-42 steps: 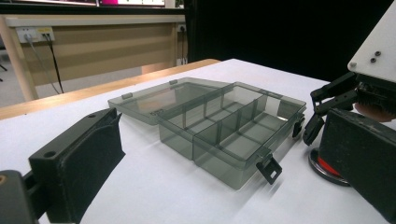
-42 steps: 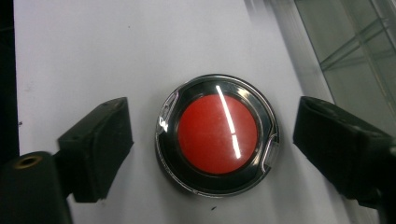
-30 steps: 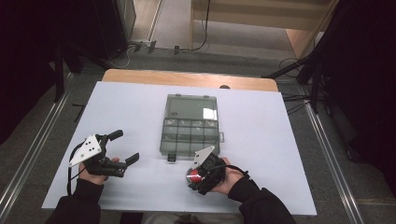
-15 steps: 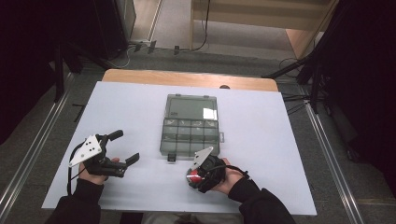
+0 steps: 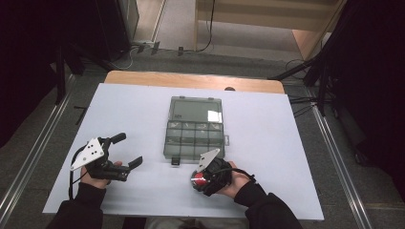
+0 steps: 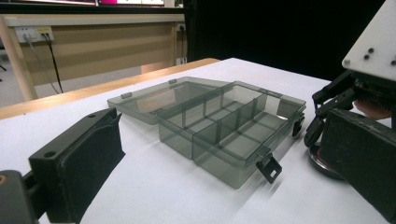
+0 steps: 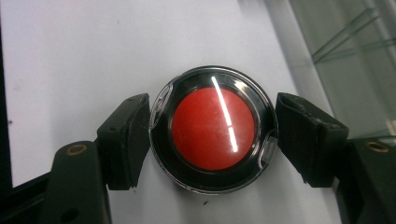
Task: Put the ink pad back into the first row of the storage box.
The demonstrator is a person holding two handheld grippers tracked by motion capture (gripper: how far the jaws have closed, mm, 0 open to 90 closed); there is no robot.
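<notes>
Nothing moved; right gripper (image 7: 212, 135) pinches red disc (image 7: 213, 128); left gripper (image 5: 128, 151) spread; disc underside hidden.

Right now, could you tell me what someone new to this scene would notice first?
Probably the round red disc in its clear case, sitting on the white table between the jaws of the right gripper, which sit against its rim. Next comes the smoky plastic box in the middle of the table, its lid laid open and its compartments looking empty. The left gripper sits open off to the left.
</notes>
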